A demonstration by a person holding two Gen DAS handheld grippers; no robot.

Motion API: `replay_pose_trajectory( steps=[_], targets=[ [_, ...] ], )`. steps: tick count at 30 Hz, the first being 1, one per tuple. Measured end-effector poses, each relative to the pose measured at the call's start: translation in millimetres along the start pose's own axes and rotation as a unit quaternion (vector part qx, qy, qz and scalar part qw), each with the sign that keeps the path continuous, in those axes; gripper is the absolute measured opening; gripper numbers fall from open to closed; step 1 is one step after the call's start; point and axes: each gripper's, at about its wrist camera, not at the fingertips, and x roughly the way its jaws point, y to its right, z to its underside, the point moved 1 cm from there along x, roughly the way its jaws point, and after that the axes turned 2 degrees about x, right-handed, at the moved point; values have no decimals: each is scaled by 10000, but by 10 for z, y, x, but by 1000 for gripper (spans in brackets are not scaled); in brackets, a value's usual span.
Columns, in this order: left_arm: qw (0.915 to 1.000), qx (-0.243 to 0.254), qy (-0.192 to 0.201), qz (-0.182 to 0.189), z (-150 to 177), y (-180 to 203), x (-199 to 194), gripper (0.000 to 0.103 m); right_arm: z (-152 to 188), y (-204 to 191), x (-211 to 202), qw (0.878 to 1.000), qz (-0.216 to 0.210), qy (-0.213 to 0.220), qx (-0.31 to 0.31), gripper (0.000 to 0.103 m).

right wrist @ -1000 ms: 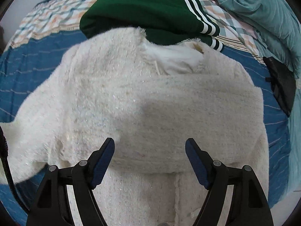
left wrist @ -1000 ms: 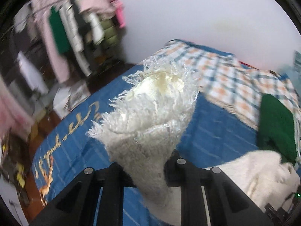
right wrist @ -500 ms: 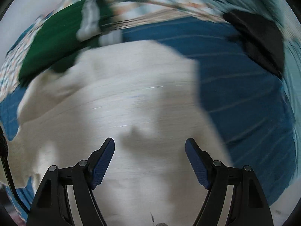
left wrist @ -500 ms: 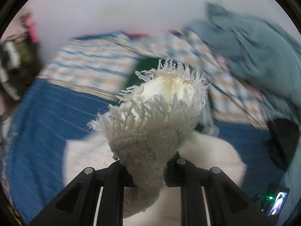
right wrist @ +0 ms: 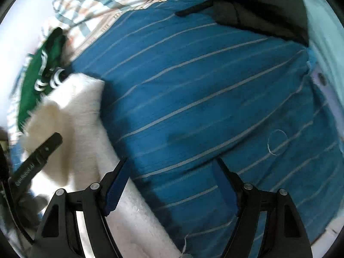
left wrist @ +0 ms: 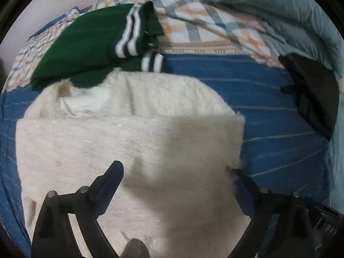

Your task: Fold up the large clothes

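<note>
A fluffy cream-white sweater (left wrist: pixel 129 142) lies flat on the blue striped bedspread (left wrist: pixel 268 111), with one sleeve folded across its body. My left gripper (left wrist: pixel 176 172) hovers open just above it, holding nothing. In the right wrist view the sweater (right wrist: pixel 81 116) lies at the left. My right gripper (right wrist: pixel 172 172) is open and empty over the bare blue bedspread (right wrist: pixel 204 86), beside the sweater's right edge. One finger of the left gripper (right wrist: pixel 40 150) shows at the far left of that view.
A folded green garment with white stripes (left wrist: pixel 96 40) lies just beyond the sweater. A plaid sheet (left wrist: pixel 204 23) and a teal duvet (left wrist: pixel 279 6) are behind it. A black garment (left wrist: pixel 311 92) lies at the right on the bedspread.
My left gripper swung the fringed sleeve over the sweater, then opened and let it go. My right gripper stayed open and swung right, off the sweater, over the bedspread.
</note>
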Motion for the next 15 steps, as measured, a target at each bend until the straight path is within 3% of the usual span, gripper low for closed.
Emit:
replay_pose_trajectory(
  steps=[4, 7, 10, 12, 15],
  targets=[
    [9975, -682, 122, -138, 196, -435, -431, 95, -37, 32, -97, 9972, -619, -285, -292, 79],
    [9901, -1101, 204, -850, 526, -870, -723, 96, -53, -93, -92, 9917, -971, -552, -633, 79],
    [9752, -1161, 44, -1883, 979, -1284, -718, 96, -89, -388, 86, 9847, -932, -786, -1245, 79],
    [9578, -1160, -421, -2597, 1329, -1623, -487, 96, -56, -649, 325, 9769, -673, -979, -1778, 79],
    [9402, -1273, -853, -3043, 1669, -2015, -178, 96, 43, -963, 793, 9587, -449, -1592, -2312, 77]
  ],
)
